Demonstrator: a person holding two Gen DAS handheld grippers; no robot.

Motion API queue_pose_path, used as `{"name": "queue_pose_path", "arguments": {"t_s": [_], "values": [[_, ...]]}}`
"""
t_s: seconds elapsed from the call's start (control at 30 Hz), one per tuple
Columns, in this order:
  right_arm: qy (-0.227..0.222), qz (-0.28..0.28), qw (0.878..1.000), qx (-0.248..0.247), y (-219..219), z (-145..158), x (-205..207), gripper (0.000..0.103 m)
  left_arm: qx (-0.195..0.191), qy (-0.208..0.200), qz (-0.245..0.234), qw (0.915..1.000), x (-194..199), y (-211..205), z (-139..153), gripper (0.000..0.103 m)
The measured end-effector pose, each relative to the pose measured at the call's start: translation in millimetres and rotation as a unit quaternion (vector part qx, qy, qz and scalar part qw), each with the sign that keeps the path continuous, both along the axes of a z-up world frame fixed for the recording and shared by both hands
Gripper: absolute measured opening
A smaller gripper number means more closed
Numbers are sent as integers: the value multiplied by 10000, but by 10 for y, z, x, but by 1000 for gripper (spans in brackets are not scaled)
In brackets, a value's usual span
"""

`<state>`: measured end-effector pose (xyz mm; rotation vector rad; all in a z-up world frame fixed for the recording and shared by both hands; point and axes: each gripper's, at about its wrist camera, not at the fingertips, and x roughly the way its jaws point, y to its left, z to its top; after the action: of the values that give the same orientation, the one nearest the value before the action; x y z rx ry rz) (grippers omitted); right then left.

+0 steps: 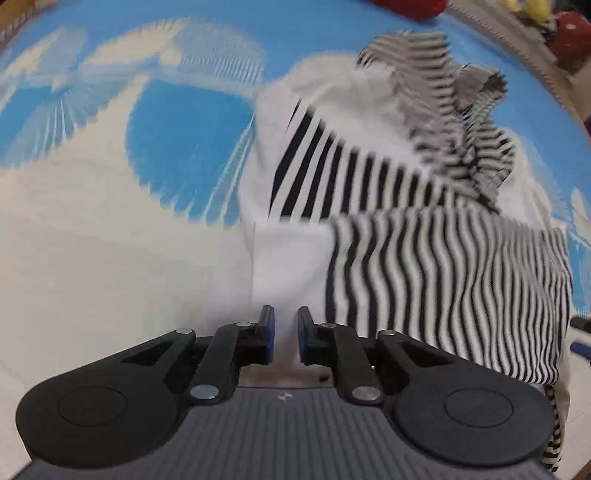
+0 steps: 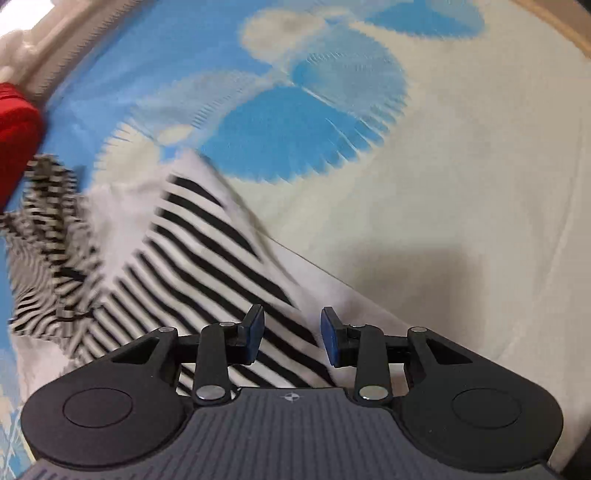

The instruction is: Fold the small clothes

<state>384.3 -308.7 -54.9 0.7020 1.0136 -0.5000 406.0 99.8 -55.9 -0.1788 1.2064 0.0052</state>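
Left wrist view: striped garment (image 1: 424, 236) runs lengthwise away from narrowly parted left tool (image 1: 285, 338); right tool (image 2: 291, 334) spread.

A blue and cream patterned sheet (image 1: 110, 206) is spread underneath. Red objects (image 1: 570, 33) are seen near its far edge, blurred. A red item (image 2: 16, 125) is seen at the left.

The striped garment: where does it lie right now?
The striped garment lies rumpled on the blue-and-cream sheet, ahead-right of the left gripper and ahead-left of the right gripper.
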Motion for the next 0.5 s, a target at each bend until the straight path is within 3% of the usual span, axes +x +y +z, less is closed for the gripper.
{"name": "queue_pose_path", "arguments": {"t_s": [0.07, 0.1, 0.13, 0.2, 0.27, 0.4, 0.5], "values": [[-136, 417, 9989, 133, 80, 20, 41, 45, 113, -226, -67, 9997, 18, -45, 26, 34], [-54, 635, 9973, 351, 105, -39, 74, 55, 134, -139, -56, 9998, 41, -71, -20, 34], [123, 902, 9936, 676, 125, -144, 120, 57, 113, 22, -6, 9999, 51, -71, -93, 34], [534, 1005, 9873, 1112, 104, -380, 128, 56, 88, 283, 127, 9995, 80, -91, -221, 34], [637, 979, 9903, 758, 81, -401, 109, 55, 207, 217, 123, 9995, 81, -119, -176, 34], [168, 1143, 9921, 479, 55, -125, 103, 55, 276, -272, -54, 9992, 74, -192, 24, 34], [-126, 1597, 9868, 217, 103, 39, 108, 57, 450, -197, -145, 9987, 90, -266, -81, 34]]}}
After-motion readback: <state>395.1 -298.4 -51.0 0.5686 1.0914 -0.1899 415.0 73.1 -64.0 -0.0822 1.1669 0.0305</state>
